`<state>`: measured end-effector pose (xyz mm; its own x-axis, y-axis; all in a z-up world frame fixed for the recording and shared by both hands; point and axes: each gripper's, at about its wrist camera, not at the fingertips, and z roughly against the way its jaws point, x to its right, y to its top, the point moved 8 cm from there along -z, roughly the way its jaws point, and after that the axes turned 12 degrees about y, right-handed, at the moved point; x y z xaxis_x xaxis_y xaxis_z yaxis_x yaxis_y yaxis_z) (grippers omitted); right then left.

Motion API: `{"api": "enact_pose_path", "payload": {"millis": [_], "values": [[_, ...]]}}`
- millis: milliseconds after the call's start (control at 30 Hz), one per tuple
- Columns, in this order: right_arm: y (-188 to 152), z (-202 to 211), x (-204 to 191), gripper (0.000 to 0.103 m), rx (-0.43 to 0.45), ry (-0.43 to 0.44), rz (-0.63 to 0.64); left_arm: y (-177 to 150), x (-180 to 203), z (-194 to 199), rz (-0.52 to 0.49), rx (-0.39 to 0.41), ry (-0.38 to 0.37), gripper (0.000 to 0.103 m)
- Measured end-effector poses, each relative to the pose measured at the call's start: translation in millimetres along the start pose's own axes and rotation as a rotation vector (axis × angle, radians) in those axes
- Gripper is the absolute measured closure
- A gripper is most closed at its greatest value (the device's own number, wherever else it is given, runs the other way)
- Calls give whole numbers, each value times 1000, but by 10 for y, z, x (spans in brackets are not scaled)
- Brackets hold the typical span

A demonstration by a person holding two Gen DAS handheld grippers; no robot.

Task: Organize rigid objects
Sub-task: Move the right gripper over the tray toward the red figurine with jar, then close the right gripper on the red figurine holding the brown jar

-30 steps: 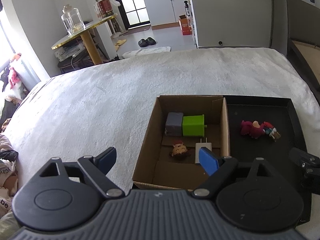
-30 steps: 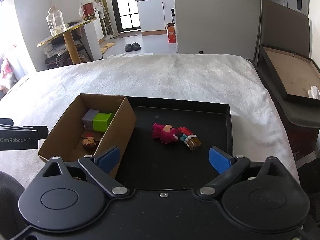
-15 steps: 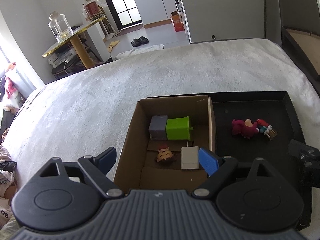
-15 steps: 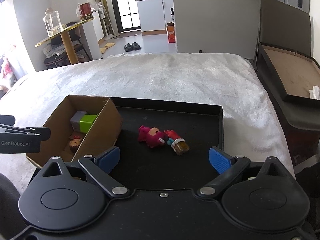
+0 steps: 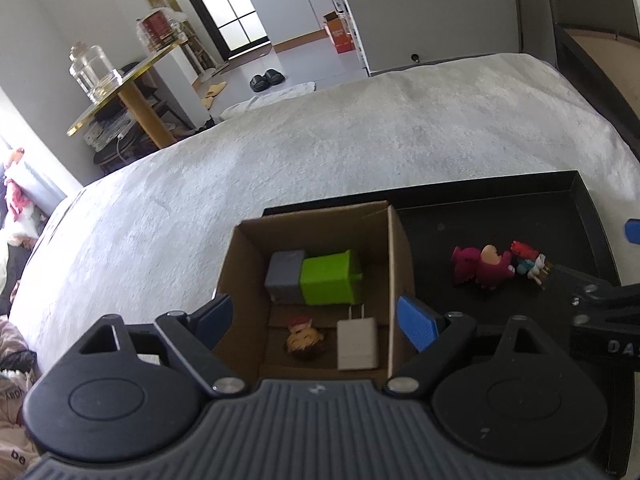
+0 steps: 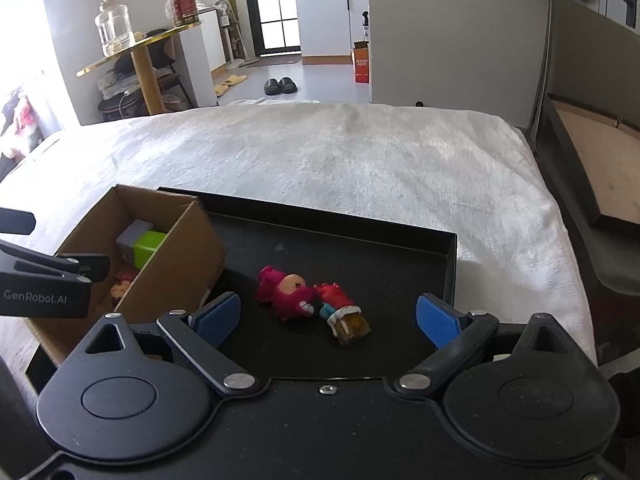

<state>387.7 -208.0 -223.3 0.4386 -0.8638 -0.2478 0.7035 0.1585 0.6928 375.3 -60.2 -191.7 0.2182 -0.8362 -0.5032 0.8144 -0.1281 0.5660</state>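
A cardboard box (image 5: 400,248) stands at the left end of a black tray (image 5: 588,208) on the white bed. In the box lie a grey block (image 5: 283,276), a green block (image 5: 328,278), a white charger (image 5: 357,342) and a small doll head (image 5: 305,340). On the tray lie a pink figurine (image 6: 286,292) and a red figurine (image 6: 340,312), touching. My left gripper (image 5: 316,320) is open and empty above the box's near part. My right gripper (image 6: 326,316) is open and empty, with both figurines between its fingers' line of view.
The white fleece bed cover (image 6: 320,160) stretches beyond the tray. A dark bed frame with a board (image 6: 592,168) runs along the right. A gold-topped side table with a glass jar (image 6: 114,32) stands at the back left.
Both grippers have shifted to the right and slightly forward: the left now sits over the box, and the figurines have come nearer to the right gripper. Both stay open.
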Motion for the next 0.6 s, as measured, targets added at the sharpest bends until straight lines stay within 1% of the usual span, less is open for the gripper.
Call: {"api": "enact_pose_path", "payload": {"millis": [133,267,400,533,600], "values": [[-22,-141,90,13,-2,17,-20,96,159,-70,-41,4,4,14],[-76,-315,193,26,-15,39,-56,187,307,-150,-66,4,10,15],[-148,-460,273,28,-20,52,-71,249,425,-219,-83,0,21,14],[-188,-584,357,38,-20,48,-93,272,559,-268,-120,-1,17,14],[-204,-633,384,40,-20,43,-96,276,605,-300,-130,-3,16,14]]}}
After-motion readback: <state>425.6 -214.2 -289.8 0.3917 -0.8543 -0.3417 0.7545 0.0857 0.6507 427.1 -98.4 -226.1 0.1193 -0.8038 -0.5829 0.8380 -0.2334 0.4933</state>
